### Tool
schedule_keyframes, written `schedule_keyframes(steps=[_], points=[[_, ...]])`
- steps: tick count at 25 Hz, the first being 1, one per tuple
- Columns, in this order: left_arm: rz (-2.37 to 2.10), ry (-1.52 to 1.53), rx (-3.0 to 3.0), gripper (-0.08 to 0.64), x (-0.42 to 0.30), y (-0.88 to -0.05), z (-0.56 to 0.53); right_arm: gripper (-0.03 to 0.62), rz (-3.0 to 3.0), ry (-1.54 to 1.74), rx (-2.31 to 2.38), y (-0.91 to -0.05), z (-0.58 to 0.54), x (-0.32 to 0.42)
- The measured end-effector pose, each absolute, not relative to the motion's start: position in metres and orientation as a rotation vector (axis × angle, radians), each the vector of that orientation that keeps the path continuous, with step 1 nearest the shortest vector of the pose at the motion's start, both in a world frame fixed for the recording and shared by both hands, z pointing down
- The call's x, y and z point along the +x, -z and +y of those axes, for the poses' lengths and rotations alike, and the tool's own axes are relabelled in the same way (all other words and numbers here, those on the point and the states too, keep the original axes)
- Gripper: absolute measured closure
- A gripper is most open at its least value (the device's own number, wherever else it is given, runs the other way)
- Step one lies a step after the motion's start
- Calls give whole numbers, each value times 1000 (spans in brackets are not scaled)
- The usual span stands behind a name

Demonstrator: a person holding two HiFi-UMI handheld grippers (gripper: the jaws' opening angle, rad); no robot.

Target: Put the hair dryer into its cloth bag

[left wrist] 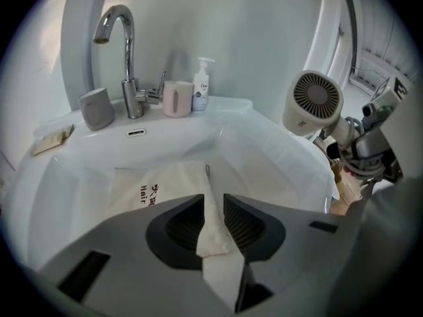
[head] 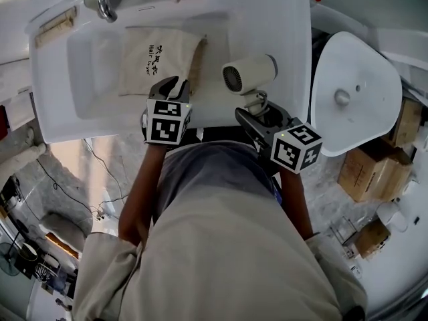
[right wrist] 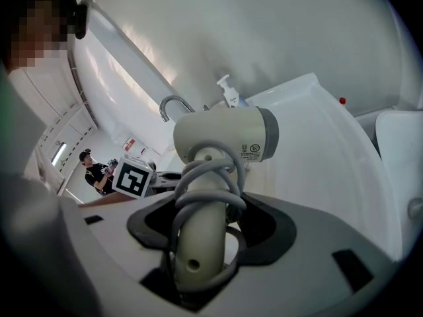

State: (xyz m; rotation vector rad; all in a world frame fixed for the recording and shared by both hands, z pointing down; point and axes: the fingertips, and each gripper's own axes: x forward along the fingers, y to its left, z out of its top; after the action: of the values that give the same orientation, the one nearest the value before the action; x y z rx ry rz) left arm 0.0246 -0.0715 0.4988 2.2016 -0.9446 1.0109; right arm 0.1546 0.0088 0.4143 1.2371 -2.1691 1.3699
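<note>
sink (head: 80, 109): r gripper (right wrist: 203, 233) fingers (right wrist: 271, 223) clamp hair dryer (head: 251, 72), l gripper (left wrist: 213, 207) pinches bag (head: 157, 59)

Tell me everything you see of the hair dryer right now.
The hair dryer looks like cream plastic, with a grey band at one barrel end, a round grille at the other and a small label. Its cord is wound round the handle, which the right hand-held gripper clamps, barrel up, over the sink's right side.

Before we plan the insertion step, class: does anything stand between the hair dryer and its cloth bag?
Nothing visible does. The right gripper holds the hair dryer by its handle beside the cloth bag, which lies flat in the sink, its edge pinched by the left gripper. Only bare sink separates them.
</note>
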Motion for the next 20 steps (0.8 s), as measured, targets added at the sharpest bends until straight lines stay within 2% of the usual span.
schedule_keyframes(steps=[12, 20], points=[[-858, -1320, 2226, 449, 38, -541, -67, 341, -2163, -1395, 1206, -421, 7, 160], [-831, -1374, 2190, 450, 34, -557, -68, 341, -2159, -1409, 1189, -424, 8, 158]])
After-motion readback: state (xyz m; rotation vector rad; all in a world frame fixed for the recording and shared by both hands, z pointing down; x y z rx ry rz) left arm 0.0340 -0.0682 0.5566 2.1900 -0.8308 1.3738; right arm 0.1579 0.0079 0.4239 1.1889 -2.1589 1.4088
